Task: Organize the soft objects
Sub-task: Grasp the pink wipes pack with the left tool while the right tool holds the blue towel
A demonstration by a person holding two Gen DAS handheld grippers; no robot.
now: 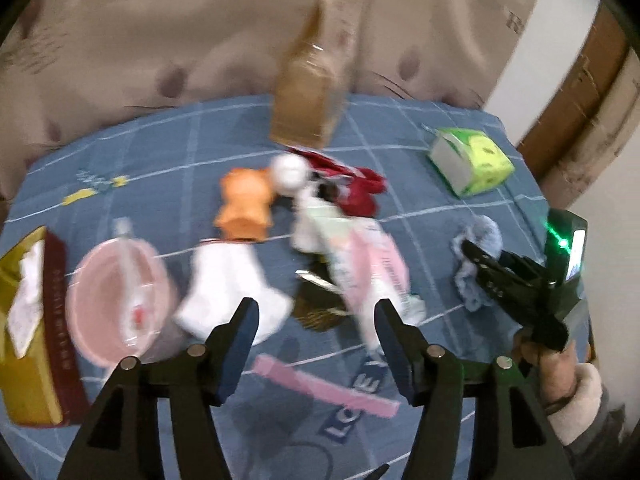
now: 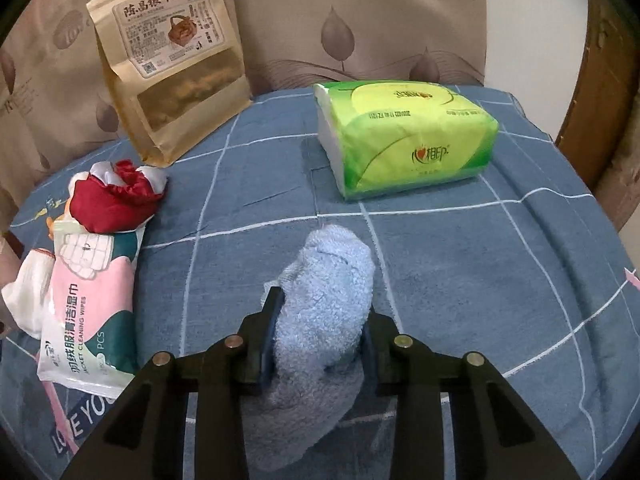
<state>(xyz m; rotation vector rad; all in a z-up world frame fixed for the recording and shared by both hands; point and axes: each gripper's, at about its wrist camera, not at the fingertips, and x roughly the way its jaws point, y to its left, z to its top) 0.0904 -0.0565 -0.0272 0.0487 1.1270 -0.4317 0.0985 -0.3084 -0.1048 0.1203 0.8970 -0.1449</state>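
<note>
On the blue checked bedcover [image 2: 460, 248], your right claw [image 2: 320, 320] is gripping the blue towel [image 2: 324, 292], your left claw [image 1: 316, 332] is hanging released, and ahead of it the wipes pack [image 1: 360, 256], red cloth [image 1: 356, 192] and white cloth [image 1: 228, 280] are lying unsorted.

The kraft snack pouch [image 2: 172, 60] reads "陈昌银 千层麻花". Right of it, the green tissue pack [image 2: 404, 136] bears "心相印". Left and nearer, the wipes packet [image 2: 90, 312] — "JACKET CLEANING WIPES"; the blue cloth [image 2: 440, 240] — partly "LOVE YOU".
</note>
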